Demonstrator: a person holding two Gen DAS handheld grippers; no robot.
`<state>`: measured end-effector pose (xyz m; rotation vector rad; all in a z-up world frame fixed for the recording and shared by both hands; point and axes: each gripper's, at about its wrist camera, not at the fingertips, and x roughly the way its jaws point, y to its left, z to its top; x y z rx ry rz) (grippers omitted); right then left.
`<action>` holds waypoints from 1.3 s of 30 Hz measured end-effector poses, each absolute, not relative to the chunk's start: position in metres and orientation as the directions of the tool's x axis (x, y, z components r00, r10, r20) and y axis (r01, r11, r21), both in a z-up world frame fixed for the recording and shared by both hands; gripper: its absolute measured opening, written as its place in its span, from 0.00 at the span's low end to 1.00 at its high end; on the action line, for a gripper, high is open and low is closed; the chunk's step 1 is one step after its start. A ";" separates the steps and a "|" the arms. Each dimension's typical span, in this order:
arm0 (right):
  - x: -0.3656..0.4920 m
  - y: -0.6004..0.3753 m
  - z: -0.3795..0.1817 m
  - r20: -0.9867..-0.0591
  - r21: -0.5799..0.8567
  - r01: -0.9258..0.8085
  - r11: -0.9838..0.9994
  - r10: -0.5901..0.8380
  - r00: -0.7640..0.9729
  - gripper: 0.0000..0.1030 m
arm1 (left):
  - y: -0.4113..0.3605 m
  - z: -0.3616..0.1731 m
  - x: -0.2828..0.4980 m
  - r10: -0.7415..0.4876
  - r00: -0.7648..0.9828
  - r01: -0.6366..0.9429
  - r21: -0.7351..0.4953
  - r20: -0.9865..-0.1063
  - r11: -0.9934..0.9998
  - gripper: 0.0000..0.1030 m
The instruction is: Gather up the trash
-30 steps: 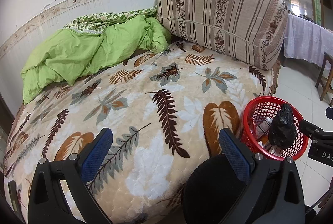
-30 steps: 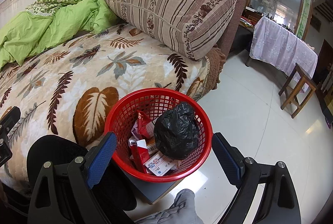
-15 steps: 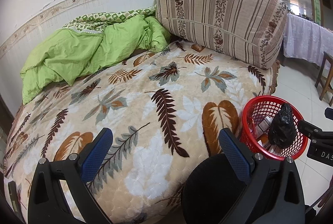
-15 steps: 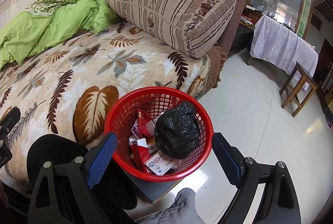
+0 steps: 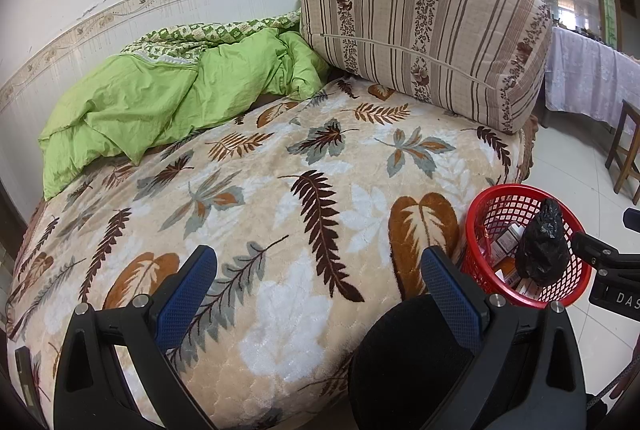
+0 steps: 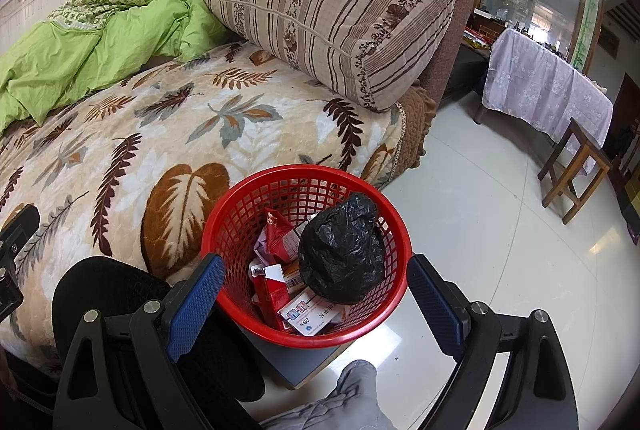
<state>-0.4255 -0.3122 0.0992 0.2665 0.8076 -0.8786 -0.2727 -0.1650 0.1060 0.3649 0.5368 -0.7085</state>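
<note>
— Red basket (image 6: 306, 258) between wide-open, empty right gripper (image 6: 316, 306); black bag (image 6: 341, 250), cartons already inside.
— Left gripper (image 5: 318, 290)?
— Open too, holding nothing, over leaf blanket (image 5: 260, 190).
— Changed since a second ago?
— Nothing. Probably finished collecting.

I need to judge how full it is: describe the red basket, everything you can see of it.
The red basket is round, of plastic lattice with a solid rim, and stands upright on a grey board beside the bed. Inside lie a crumpled black bag, which rises to about rim height, red packets and a white box. It sits between the fingers of the open right gripper, untouched as far as shows.
</note>
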 end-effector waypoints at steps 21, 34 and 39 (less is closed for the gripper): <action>-0.425 -0.310 0.098 -0.727 -0.104 0.769 0.630 -0.576 0.374 0.91 | -0.165 0.107 -0.272 -0.514 0.634 0.696 0.136 -0.578 0.705 0.98; -0.422 -0.312 0.096 -0.729 -0.101 0.763 0.638 -0.570 0.379 0.91 | -0.165 0.107 -0.271 -0.515 0.633 0.696 0.134 -0.578 0.706 0.98; -0.420 -0.311 0.096 -0.731 -0.100 0.756 0.646 -0.564 0.385 0.91 | -0.164 0.105 -0.271 -0.517 0.623 0.699 0.120 -0.586 0.705 0.98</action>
